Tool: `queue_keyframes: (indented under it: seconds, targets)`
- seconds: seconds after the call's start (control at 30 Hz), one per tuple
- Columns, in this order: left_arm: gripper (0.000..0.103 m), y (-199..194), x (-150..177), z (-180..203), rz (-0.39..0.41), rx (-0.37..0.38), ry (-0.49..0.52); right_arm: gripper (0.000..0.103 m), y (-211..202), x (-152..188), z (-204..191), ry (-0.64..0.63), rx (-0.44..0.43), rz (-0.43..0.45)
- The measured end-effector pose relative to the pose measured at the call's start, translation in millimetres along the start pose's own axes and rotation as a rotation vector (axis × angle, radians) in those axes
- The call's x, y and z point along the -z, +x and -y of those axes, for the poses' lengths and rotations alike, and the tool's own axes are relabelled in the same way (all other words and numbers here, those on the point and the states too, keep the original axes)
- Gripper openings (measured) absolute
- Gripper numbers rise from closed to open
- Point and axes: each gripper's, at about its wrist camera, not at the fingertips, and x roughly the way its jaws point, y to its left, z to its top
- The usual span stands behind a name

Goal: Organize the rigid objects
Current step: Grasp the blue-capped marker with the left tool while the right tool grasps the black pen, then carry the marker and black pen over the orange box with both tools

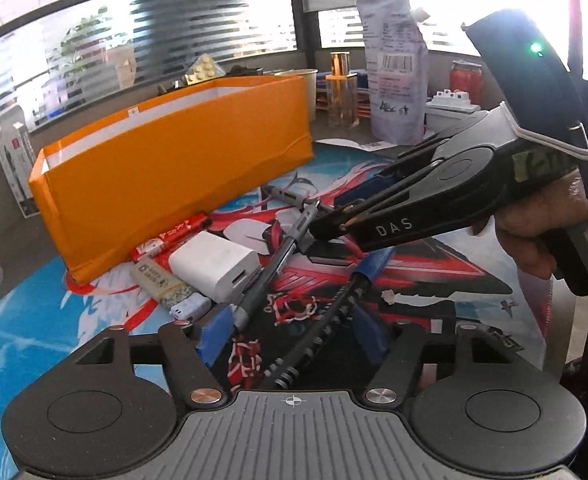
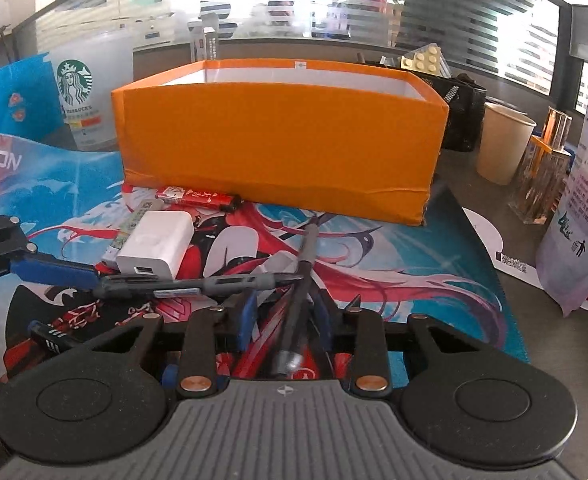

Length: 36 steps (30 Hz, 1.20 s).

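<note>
An orange box [image 1: 166,168] [image 2: 282,140] stands on the printed desk mat. In front of it lie a red lighter [image 2: 200,197] [image 1: 174,234], a white charger [image 2: 156,244] [image 1: 214,266], a patterned lighter [image 1: 160,282] and a grey pen [image 2: 190,282] [image 1: 270,268]. My right gripper [image 2: 284,316] is closed around a dark pen [image 2: 300,280]; it also shows in the left wrist view [image 1: 334,216]. My left gripper [image 1: 294,332] is open, with a black ridged pen [image 1: 318,332] lying between its blue pads.
A Starbucks cup [image 2: 79,100] stands at the left back. A paper cup [image 2: 502,142], a glass bottle [image 2: 544,176] [image 1: 340,88] and a plastic pouch [image 1: 398,68] [image 2: 582,208] stand at the right. A glass partition runs behind the desk.
</note>
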Motion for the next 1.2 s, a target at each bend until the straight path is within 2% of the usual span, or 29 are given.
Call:
queue_keyframes:
  seconds: [0.07, 0.13, 0.17, 0.2, 0.3, 0.57, 0.63, 0.67, 0.7, 1.0, 1.2]
  targets:
    - [0.062, 1, -1, -2, -0.002, -0.008, -0.013, 0.030, 0, 0, 0, 0.007, -0.006, 0.004]
    - [0.047, 0, -2, -1, -0.001, -0.013, -0.011, 0.030, -1, 1, -1, 0.009, -0.007, 0.009]
    - [0.035, -1, -2, -1, -0.001, -0.012, -0.010, 0.030, -1, 2, -2, 0.004, -0.006, 0.012]
    - [0.033, -1, -2, -1, -0.006, -0.007, -0.012, 0.030, -1, 2, -1, 0.004, -0.007, 0.013]
    - [0.030, -1, -2, -4, -0.020, 0.011, -0.042, 0.030, -1, 3, 0, 0.001, -0.009, 0.018]
    - [0.020, -7, 1, 2, -0.031, 0.023, -0.024, 0.030, -1, 3, 1, 0.010, -0.008, 0.023]
    - [0.019, -8, 1, 4, -0.033, 0.028, -0.021, 0.026, -1, 3, -1, -0.001, 0.007, 0.023]
    - [0.016, -9, 1, 4, -0.034, 0.033, -0.024, 0.016, -1, 3, -2, -0.014, 0.021, 0.023]
    - [0.011, -9, 1, 4, -0.035, 0.040, -0.028, 0.015, -1, 3, -3, -0.024, 0.028, 0.023]
    - [0.011, -11, -1, -8, -0.058, 0.018, -0.124, 0.013, -6, 7, 2, -0.029, 0.085, 0.032]
    - [0.011, -25, -4, -8, -0.025, -0.002, -0.133, 0.013, -17, 9, 7, -0.009, 0.092, 0.052]
